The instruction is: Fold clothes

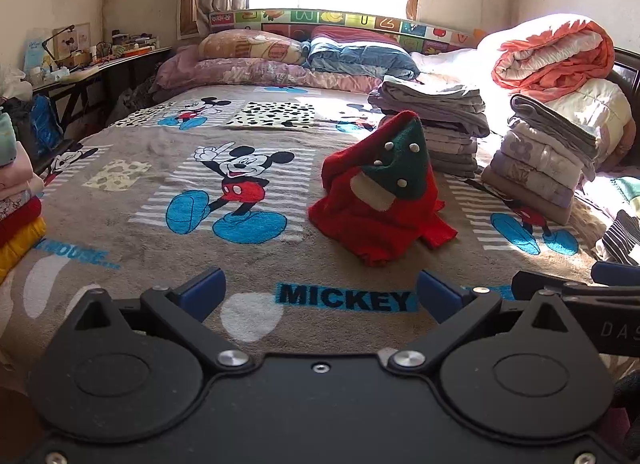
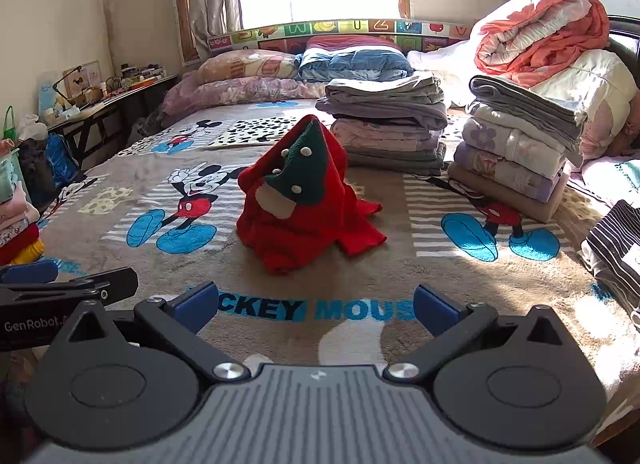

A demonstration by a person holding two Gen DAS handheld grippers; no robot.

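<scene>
Both grippers low over bed's near edge, jaws spread, holding nothing: left gripper (image 1: 320, 296), right gripper (image 2: 314, 300). Red sweater (image 1: 376, 200) heaped mid-bed, peaked, tree patch facing them, sleeve trailing right. Lies straight ahead of right gripper, ahead-right of left; right looks nearer. Folded stacks (image 2: 388, 124) behind.

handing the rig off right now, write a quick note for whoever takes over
Left gripper: open, empty, held above the near edge of the Mickey Mouse blanket.
Right gripper: open, empty, beside the left one.
Red sweater with the green tree patch: crumpled in a peaked heap mid-bed, unfolded, touched by neither gripper.
Done: two folded stacks stand behind the sweater toward the right; another folded pile sits at the left edge.
Left: spread the sweater flat, fold it, add it to a stack. A striped garment at the right edge may also need folding.
</scene>
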